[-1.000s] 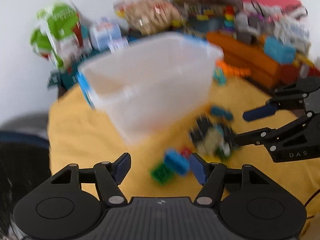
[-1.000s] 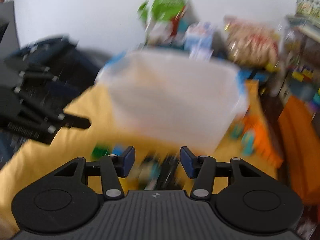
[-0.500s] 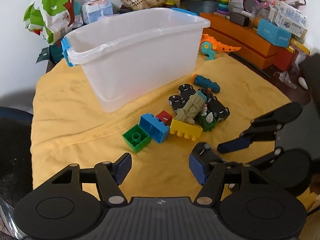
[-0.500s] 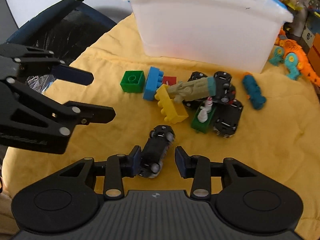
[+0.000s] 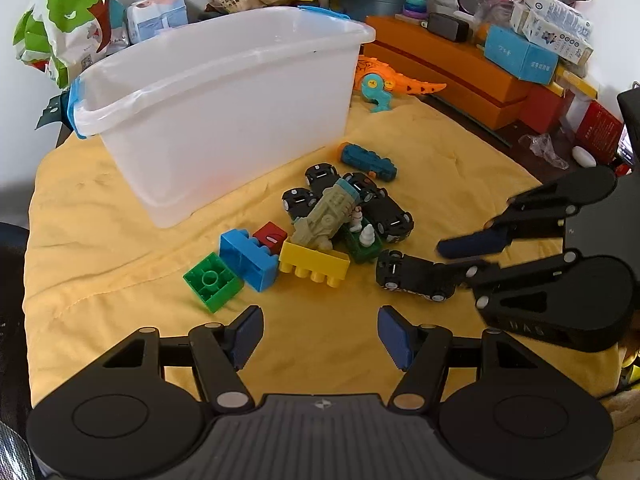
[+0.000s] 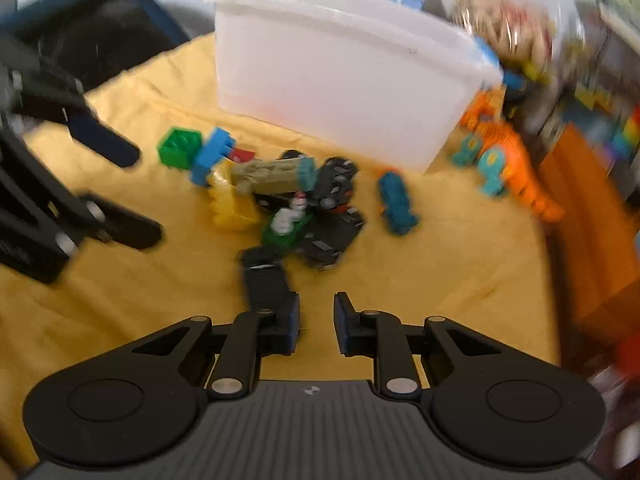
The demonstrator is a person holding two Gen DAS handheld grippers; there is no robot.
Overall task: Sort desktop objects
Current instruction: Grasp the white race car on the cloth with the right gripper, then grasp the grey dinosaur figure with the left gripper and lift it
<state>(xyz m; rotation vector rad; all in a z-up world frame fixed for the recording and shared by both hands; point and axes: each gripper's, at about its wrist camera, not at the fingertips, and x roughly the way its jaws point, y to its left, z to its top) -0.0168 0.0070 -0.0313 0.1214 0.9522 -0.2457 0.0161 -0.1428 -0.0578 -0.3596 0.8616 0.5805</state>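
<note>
On the left, the left gripper (image 5: 320, 334) hovers with jaws wide over the yellow-covered bench (image 5: 120, 240), as before. The bin (image 5: 224, 92) stands behind the brick pile (image 5: 256, 256). On the right, the right gripper (image 6: 316, 320) has slipped off the black car (image 6: 266, 280); its jaws look narrow and empty, so the grasp needs retrying.

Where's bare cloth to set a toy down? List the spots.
Free: the yellow cloth left of the green block, below the white bin; also right of the blue toy, toward the orange boxes. Crowded: the black cars and blocks mid-cloth.
</note>
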